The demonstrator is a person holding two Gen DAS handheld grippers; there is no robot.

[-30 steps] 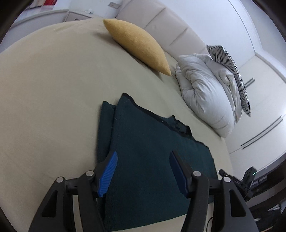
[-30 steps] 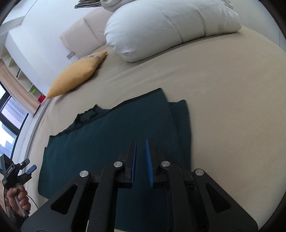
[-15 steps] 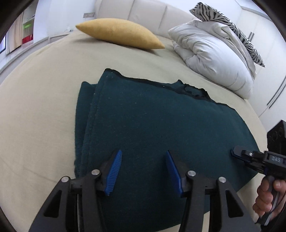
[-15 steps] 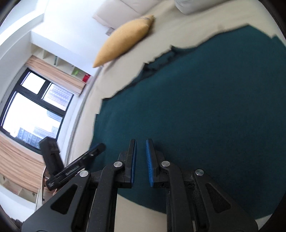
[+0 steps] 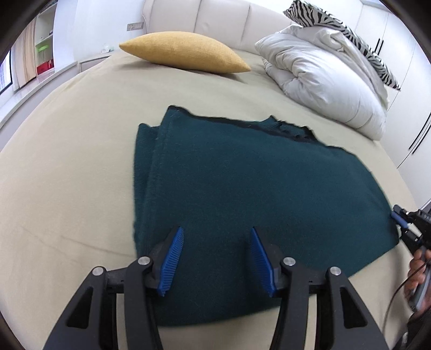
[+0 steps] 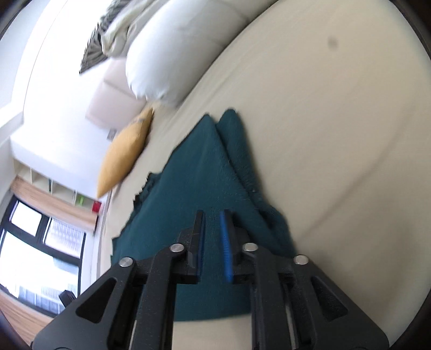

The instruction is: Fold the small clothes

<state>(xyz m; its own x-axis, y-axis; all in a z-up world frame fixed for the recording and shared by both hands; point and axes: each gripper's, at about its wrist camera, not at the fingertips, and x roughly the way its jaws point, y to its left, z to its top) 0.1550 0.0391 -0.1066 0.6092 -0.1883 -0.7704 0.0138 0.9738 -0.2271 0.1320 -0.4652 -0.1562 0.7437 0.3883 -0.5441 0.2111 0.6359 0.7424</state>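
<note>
A dark teal knitted garment (image 5: 256, 188) lies flat on the beige bed, with a folded strip along its left side. My left gripper (image 5: 215, 259) is open and empty, hovering just over the garment's near edge. The right gripper (image 5: 401, 224) shows at the garment's right edge in the left wrist view. In the right wrist view my right gripper (image 6: 212, 245) has its jaws almost closed, a narrow gap between them, with nothing held, above the garment (image 6: 194, 183).
A yellow cushion (image 5: 186, 52) and a white duvet (image 5: 323, 78) with a zebra pillow (image 5: 339, 24) lie at the bed's head. The beige sheet (image 5: 67, 161) spreads all round. A window (image 6: 35, 255) is at the room's left side.
The left gripper has levelled and stayed open over the garment's near edge. The right gripper has swung round to the garment's side; its view is tilted and blurred.
</note>
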